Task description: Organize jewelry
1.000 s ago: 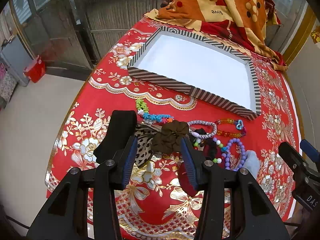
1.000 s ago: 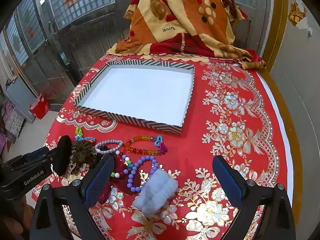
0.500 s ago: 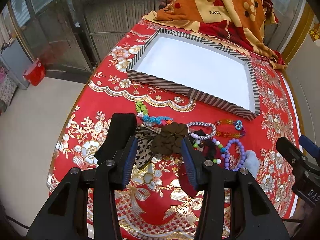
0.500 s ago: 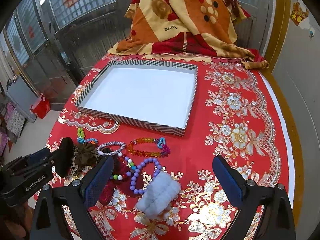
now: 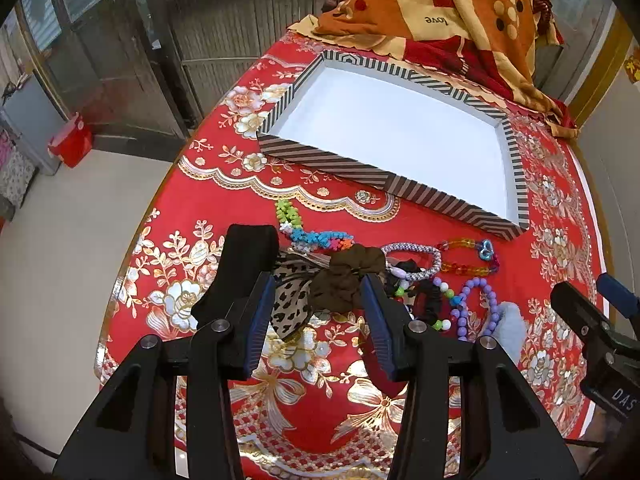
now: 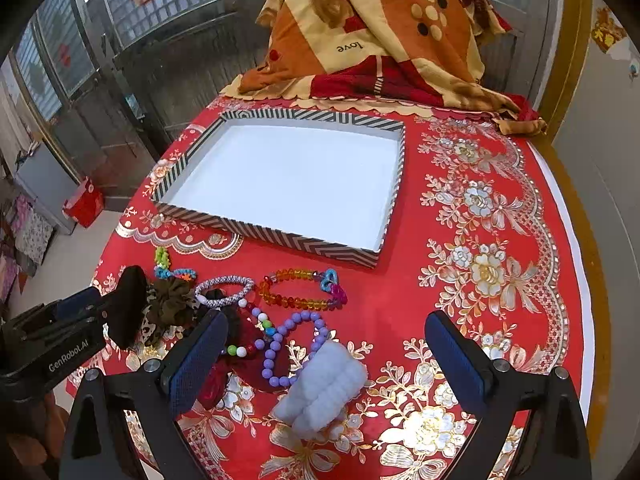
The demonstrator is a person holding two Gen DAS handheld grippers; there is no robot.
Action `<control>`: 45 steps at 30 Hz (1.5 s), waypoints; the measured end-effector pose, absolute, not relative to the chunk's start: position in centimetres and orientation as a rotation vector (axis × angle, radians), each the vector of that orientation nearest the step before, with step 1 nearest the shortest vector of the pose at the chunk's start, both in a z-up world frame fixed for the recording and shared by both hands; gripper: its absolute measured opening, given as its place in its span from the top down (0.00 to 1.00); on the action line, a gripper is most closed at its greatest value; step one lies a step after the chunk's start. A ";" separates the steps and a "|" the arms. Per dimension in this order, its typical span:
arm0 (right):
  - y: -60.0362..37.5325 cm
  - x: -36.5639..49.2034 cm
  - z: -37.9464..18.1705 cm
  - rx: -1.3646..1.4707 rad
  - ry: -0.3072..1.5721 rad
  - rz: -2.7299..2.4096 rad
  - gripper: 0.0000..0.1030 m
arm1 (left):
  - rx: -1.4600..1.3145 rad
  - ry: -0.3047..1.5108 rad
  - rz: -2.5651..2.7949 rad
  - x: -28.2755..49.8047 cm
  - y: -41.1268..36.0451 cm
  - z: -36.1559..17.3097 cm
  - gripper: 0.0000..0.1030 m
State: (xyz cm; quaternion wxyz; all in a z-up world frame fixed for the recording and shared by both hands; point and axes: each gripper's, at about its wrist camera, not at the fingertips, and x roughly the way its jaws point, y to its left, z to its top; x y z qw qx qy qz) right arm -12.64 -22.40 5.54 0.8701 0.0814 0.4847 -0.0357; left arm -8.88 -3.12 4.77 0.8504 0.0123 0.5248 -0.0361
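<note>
No change is seen over the last second. Left tool (image 5: 316,312) is held open, seemingly above the dark brown fabric scrunchie (image 5: 346,276); right tool (image 6: 326,356) open, empty. Striped white-floored tray (image 6: 276,230) empty; no item is moved yet.

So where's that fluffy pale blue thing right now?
In the right wrist view the fluffy pale blue scrunchie lies on the red tablecloth between the open right gripper's fingers, touching the purple bead bracelet, well short of the striped tray.
</note>
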 end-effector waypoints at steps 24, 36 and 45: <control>-22.9 -12.7 3.7 0.128 1.062 -0.064 0.05 | -0.095 1.154 0.016 -6.7 3.9 4.0 0.57; -21.3 -9.6 1.8 0.238 1.100 0.113 0.45 | -0.107 1.261 -0.060 -5.9 5.5 1.4 0.57; -19.8 -5.0 -1.0 0.370 1.175 0.213 0.57 | -0.070 1.314 -0.143 -5.9 5.5 -0.6 0.55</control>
